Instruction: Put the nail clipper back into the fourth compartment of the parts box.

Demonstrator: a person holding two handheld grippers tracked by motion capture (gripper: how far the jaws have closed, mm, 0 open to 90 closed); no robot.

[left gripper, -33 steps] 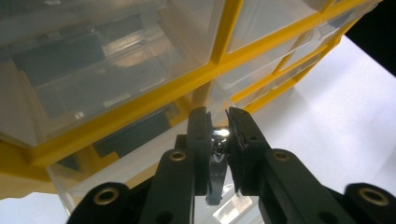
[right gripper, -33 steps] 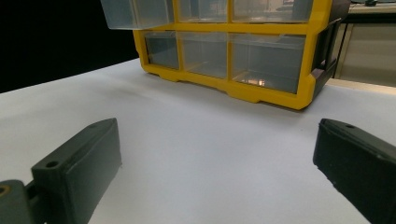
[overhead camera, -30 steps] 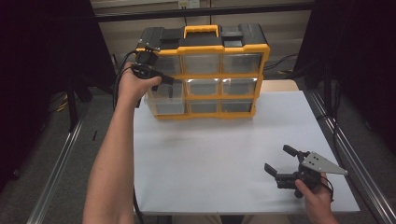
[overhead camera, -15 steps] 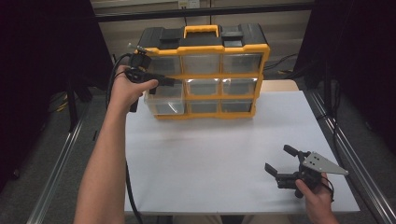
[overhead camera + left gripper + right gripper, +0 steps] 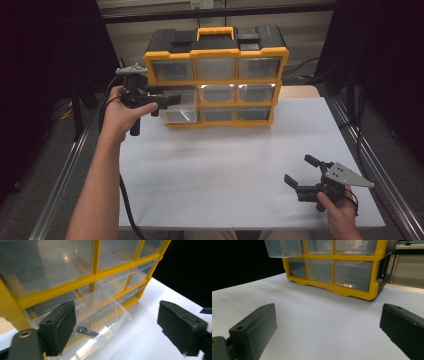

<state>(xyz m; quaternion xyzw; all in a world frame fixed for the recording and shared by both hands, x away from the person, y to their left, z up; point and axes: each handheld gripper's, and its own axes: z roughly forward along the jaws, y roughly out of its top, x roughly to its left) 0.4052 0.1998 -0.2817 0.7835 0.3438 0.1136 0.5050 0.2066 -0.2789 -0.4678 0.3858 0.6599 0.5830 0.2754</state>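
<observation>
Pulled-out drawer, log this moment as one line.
left gripper: open, just released | drawer: pulled out, middle left of organizer | right gripper: open, over table

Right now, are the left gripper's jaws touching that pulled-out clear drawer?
Apart. In the left gripper view the left gripper has its jaws spread wide, just opened, and the clear drawer lies beyond them, unpinched.

We see a white table. On it, at the far edge, stands a yellow drawer cabinet. Nothing else lies there.
</observation>
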